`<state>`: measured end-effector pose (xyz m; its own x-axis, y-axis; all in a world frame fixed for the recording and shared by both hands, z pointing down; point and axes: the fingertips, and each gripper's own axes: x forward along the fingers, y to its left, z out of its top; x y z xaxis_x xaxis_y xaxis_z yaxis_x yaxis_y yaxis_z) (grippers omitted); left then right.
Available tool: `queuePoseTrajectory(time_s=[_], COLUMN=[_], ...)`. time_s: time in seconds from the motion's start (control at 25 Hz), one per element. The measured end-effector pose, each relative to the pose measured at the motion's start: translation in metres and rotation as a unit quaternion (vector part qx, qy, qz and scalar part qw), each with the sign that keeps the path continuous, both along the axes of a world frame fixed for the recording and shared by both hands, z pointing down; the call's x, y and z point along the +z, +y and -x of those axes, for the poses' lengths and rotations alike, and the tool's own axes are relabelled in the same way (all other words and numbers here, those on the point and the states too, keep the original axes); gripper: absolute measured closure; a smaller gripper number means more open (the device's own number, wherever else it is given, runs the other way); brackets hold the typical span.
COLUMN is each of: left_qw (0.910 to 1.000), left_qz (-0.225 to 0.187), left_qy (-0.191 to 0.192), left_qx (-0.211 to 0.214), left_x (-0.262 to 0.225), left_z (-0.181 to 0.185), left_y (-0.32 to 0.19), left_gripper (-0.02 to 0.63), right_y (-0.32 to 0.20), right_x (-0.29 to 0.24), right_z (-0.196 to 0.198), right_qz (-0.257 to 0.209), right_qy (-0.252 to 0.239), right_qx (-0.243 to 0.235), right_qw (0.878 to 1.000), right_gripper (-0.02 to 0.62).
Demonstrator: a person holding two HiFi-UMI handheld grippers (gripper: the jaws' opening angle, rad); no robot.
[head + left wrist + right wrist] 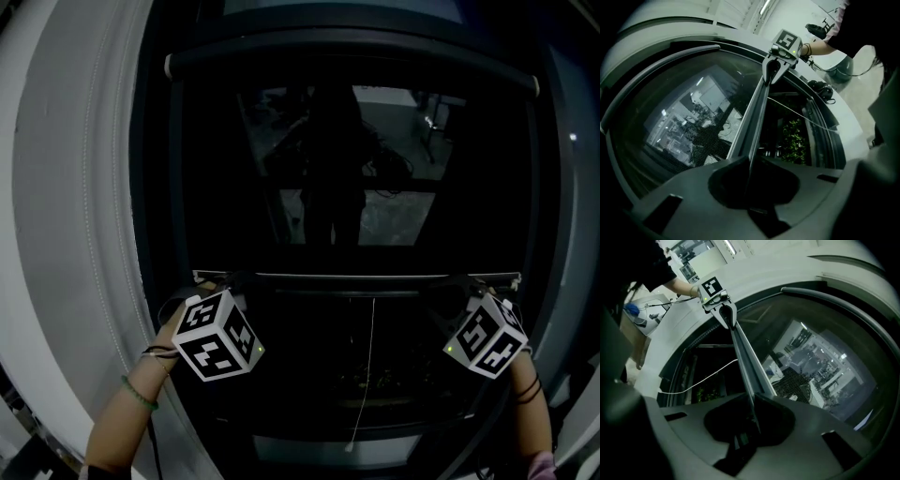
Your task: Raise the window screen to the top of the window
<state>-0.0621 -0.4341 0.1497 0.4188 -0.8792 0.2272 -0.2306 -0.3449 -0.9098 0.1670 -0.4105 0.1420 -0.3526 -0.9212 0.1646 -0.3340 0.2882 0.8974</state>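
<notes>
Left gripper view: left gripper (750,185) clamped on bottom rail (752,117) of window screen (347,187). Right gripper (750,420) pinches the opposite end, likely to keep lift level. Rail sits low in window (161,187), mesh above. Left forearm (127,412) and right forearm (531,412) reach up from below.

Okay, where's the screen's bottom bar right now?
In the head view the bottom bar spans the window about halfway up, its ends clamped in the left tongs and right tongs, with the white pull cord hanging below its middle.
</notes>
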Motion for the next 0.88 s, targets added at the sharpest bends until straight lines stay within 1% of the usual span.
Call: queuePoseTrajectory(time_s=[0.16,0.32,0.4,0.48,0.68,0.88], left_qw=[0.9996,0.9992,0.9983,0.9969,0.9954,0.9902], left_qz=[-0.024,-0.034,-0.054,-0.075,-0.091,-0.133], left_qy=[0.013,0.017,0.018,0.015,0.002,0.003], left_qx=[-0.002,-0.006,-0.009,-0.016,-0.031,-0.044], left_x=[-0.032,-0.064,-0.085,-0.109,-0.146,-0.191], left_z=[0.003,0.005,0.005,0.004,0.004,0.005], left_y=[0.001,0.002,0.002,0.0,0.001,0.001], left_gripper=[0.565,0.563,0.563,0.563,0.563,0.563], right_y=[0.0,0.0,0.0,-0.002,0.0,0.0], right_x=[-0.032,-0.062,-0.083,-0.106,-0.142,-0.187], right_z=[0.003,0.005,0.005,0.005,0.004,0.005], right_qz=[-0.03,-0.045,-0.066,-0.087,-0.097,-0.126], right_qy=[0.008,0.017,0.018,0.022,0.028,0.023], right_qx=[0.007,0.009,0.014,0.023,0.032,0.039], right_qw=[0.999,0.999,0.998,0.996,0.994,0.991], right_gripper=[0.551,0.552,0.551,0.552,0.551,0.551])
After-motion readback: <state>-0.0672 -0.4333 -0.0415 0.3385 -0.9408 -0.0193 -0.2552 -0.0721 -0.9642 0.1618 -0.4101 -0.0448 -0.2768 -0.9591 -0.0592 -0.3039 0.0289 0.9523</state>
